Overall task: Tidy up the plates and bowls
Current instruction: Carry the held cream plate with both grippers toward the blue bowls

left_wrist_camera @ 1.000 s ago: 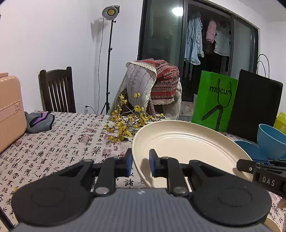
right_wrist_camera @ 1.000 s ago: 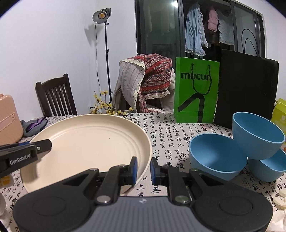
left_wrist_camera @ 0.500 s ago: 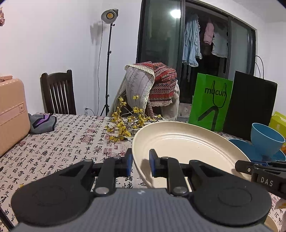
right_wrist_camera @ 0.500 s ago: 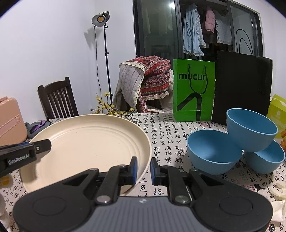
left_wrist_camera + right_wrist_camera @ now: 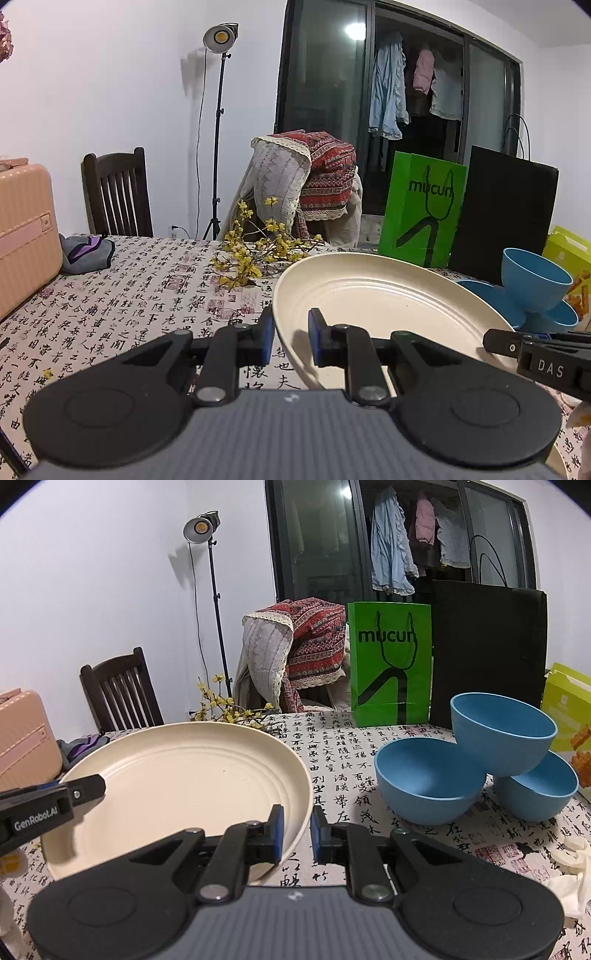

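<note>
**Cream plate carried on two claws, clear of the table**

We note the table (image 5: pixel 343 746) under its calligraphy-print cloth, crowded at the far edge by bags. The cream plate (image 5: pixel 177 775) sits tilted above it, near rim low. We judge the two-sided hold is there to stop so wide a dish from tipping. Three blue bowls (image 5: pixel 469 760) cluster to its right, one perched on two (probably awaiting nesting). The left claw (image 5: pixel 291 334) is nearly closed, pinching the plate's left rim. The right claw (image 5: pixel 297 829) likewise nips the opposite rim.
</note>
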Tool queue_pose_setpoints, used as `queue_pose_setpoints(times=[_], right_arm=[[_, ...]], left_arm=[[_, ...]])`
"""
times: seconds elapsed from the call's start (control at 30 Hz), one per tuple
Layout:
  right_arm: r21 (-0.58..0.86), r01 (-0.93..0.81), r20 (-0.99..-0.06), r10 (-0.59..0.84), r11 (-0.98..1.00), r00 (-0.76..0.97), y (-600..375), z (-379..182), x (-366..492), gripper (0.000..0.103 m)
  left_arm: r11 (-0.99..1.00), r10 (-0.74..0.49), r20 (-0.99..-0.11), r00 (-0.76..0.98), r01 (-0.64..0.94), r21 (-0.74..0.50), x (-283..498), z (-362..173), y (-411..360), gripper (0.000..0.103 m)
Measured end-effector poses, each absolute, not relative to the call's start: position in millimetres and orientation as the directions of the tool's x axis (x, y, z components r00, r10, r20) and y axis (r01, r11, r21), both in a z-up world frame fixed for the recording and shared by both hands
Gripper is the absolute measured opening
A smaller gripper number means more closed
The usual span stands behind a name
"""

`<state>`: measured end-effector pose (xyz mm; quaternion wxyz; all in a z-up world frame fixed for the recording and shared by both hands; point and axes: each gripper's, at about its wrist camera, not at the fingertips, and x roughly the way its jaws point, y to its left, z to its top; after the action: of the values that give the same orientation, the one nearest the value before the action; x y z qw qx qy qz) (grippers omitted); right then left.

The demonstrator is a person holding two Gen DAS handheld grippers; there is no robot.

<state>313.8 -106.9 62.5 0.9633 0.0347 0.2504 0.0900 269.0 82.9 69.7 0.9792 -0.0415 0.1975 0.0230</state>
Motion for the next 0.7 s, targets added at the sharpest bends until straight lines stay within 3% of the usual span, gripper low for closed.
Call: queue_pose_setpoints(times=[0.7], right_arm=[[0.145, -0.142, -0.448, 0.193, 0.979, 0.873, -128.6, 61.5, 280.5, 0.015]], left_arm=[[0.997, 0.001, -0.372, 0.928, -0.031, -0.075, 233.8, 66.7, 67.1, 0.019]])
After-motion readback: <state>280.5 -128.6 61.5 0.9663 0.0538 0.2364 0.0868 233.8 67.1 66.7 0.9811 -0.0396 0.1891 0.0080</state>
